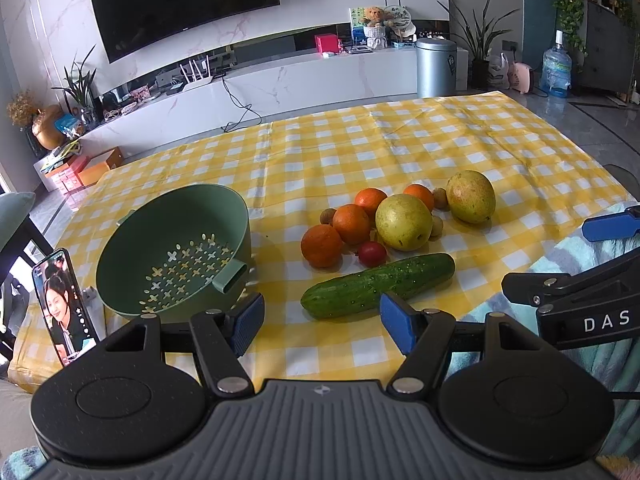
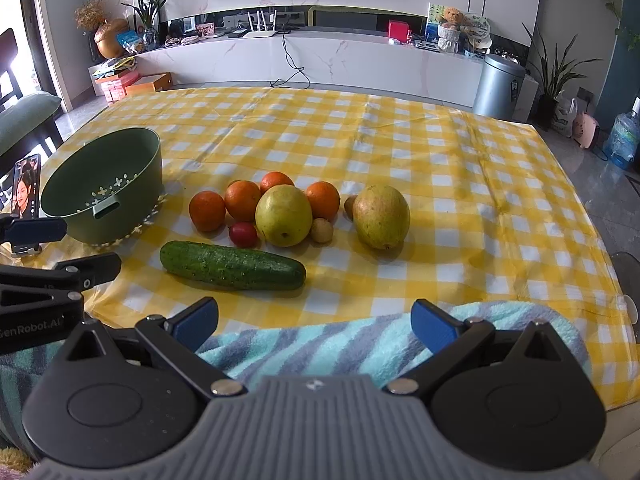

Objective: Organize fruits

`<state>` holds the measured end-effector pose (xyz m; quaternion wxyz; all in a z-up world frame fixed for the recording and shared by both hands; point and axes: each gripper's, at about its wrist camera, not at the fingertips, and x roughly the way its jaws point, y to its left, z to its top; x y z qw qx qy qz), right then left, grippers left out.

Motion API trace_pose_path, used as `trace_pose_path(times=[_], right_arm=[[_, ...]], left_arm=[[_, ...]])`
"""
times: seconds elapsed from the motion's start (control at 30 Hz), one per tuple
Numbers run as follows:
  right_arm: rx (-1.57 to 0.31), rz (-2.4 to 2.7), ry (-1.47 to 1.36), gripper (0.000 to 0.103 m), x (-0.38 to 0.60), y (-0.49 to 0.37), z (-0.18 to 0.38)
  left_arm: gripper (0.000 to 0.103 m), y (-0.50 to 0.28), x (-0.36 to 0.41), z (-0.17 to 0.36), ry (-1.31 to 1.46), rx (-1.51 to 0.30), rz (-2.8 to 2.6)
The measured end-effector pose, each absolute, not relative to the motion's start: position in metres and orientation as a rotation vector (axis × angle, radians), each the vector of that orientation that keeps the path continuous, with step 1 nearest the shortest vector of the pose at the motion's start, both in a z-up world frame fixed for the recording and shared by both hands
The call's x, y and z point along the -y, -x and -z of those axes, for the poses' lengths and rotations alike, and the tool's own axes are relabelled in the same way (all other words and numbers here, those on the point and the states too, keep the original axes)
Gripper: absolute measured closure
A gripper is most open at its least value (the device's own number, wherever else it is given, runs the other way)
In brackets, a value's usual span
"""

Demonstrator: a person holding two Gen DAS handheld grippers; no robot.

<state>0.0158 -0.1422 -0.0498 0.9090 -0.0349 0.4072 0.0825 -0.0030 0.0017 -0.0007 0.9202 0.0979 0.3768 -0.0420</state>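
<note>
so both grippers hang spread and empty, the left gripper nearest the cucumber; i'd pinch it across its middle, lift level, and carry it left into the green colander.

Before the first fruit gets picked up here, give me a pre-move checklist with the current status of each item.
1. Left gripper open and holding nothing: ok.
2. Right gripper open and holding nothing: ok.
3. Green perforated plastic colander bowl has room; no fruit inside: ok.
4. Dark green bumpy cucumber lies nearest the left gripper, nothing on top of it: ok.
5. Small red round fruit free to grasp alone: not ok, it sits tight beside a round orange and a yellow-green pear.
6. Bowl steady: cannot tell.
</note>
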Motion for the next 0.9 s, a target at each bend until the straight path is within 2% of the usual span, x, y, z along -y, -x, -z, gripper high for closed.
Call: trace_pose_path(times=[0.9], right_arm=[[-0.843, -0.17, 0.063, 0.004, 0.1449, -0.0161, 0.0506]], left_arm=[[0.024, 0.0029, 0.0032, 0.0009, -0.2, -0.783, 0.092]])
